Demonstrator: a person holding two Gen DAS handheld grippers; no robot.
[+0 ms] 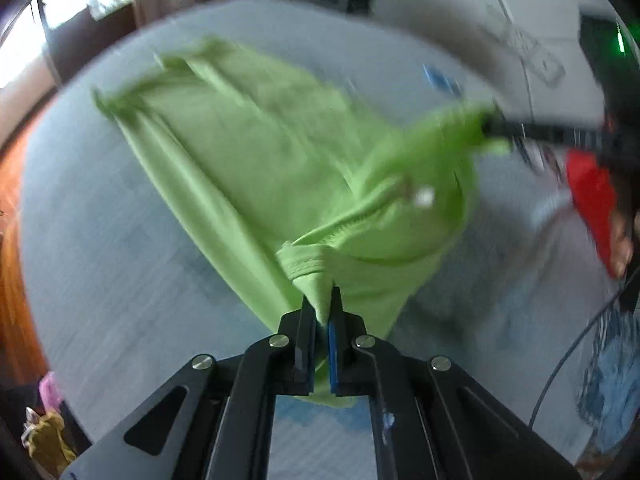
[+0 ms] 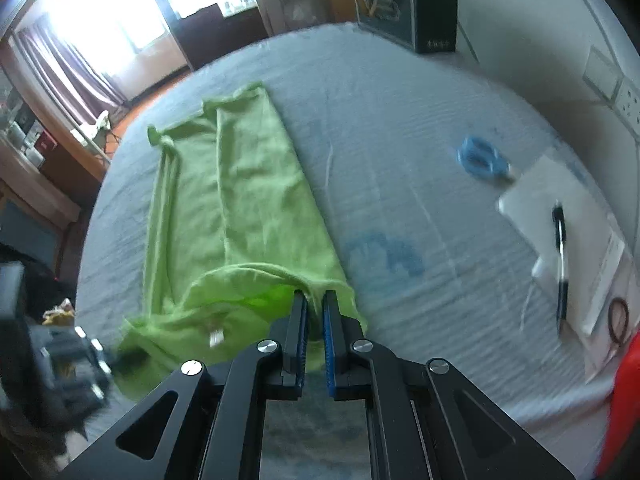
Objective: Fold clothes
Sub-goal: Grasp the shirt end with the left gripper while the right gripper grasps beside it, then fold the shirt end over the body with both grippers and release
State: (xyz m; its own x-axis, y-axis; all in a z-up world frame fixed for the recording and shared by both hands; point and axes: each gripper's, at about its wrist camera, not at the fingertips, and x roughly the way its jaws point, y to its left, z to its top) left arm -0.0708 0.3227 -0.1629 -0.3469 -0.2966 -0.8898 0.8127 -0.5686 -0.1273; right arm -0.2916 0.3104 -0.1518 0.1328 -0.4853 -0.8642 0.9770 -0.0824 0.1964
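Observation:
A light green T-shirt (image 1: 248,152) lies lengthwise on the grey bed, its far part flat and its near, neck end lifted. My left gripper (image 1: 322,308) is shut on a bunched shoulder corner of the shirt. My right gripper (image 2: 314,300) is shut on the other shoulder corner; it also shows in the left wrist view (image 1: 500,128), pinching the cloth at the right. The shirt (image 2: 240,200) is folded into a long narrow strip, with a white neck label (image 2: 216,338) showing. The left gripper (image 2: 108,360) appears blurred at the lower left of the right wrist view.
The grey bedsheet (image 2: 400,140) carries a blue ring-shaped object (image 2: 480,158), a white pad (image 2: 560,208) with a black pen (image 2: 560,264) and a dark hair band (image 2: 618,320) at the right. A dark box (image 2: 404,12) stands at the far edge. Wooden floor (image 1: 12,208) lies left.

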